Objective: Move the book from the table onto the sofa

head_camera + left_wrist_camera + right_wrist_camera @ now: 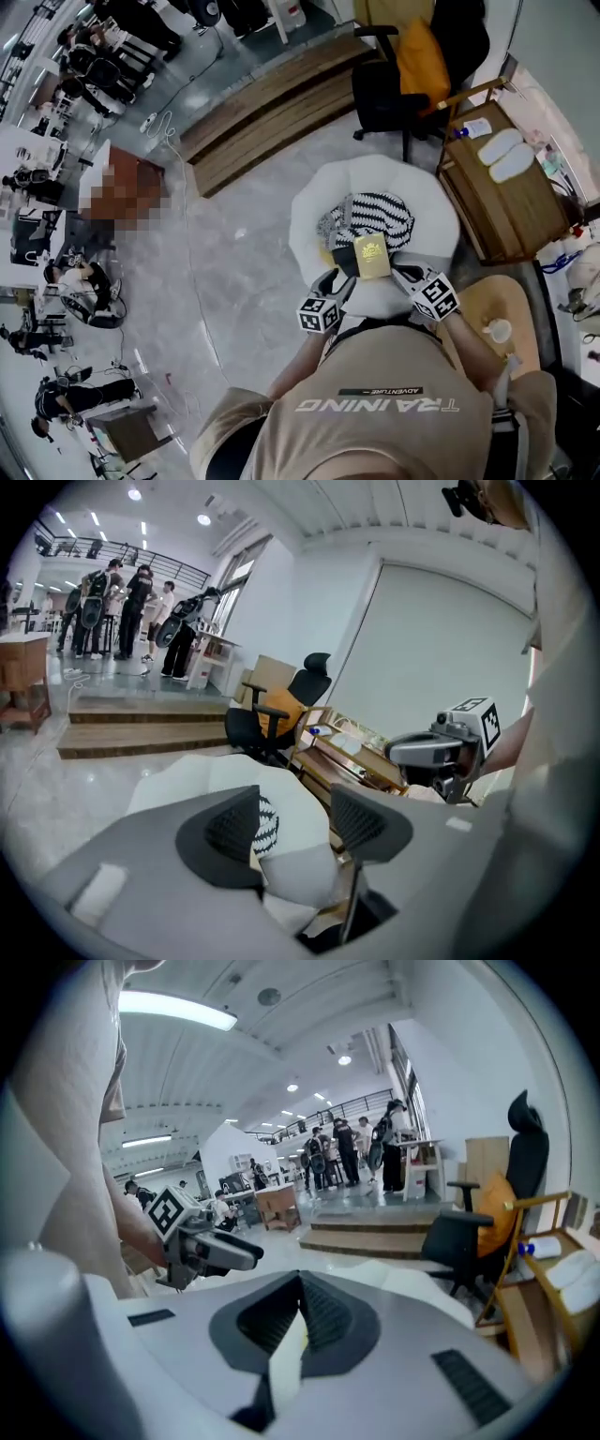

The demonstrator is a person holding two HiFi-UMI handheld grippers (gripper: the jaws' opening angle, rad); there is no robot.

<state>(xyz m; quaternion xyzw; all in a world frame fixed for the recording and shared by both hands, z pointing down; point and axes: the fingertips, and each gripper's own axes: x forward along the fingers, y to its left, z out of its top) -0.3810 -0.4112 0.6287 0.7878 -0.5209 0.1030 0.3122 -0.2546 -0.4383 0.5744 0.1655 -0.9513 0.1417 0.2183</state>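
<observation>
The book (pixel 370 255), dark-covered with a yellow emblem, hangs in the air between both grippers over the white sofa (pixel 375 178), just in front of a striped cushion (pixel 375 217). My right gripper (pixel 405 275) is at its right lower corner. In the right gripper view that gripper (pixel 302 1312) is shut on the book's thin pale edge (pixel 286 1363). My left gripper (pixel 336 278) is at the left lower corner. In the left gripper view its jaws (pixel 295 822) stand apart; the book's edge (pixel 352 902) lies along the right pad only, with the sofa (pixel 187 775) beyond.
A round wooden table (pixel 478 305) with a cup (pixel 500 330) is at my right. Behind it stands a wooden shelf unit (pixel 506 202). A black office chair (pixel 398 89) and wooden steps (pixel 262 112) lie beyond the sofa. People (pixel 103 47) stand far left.
</observation>
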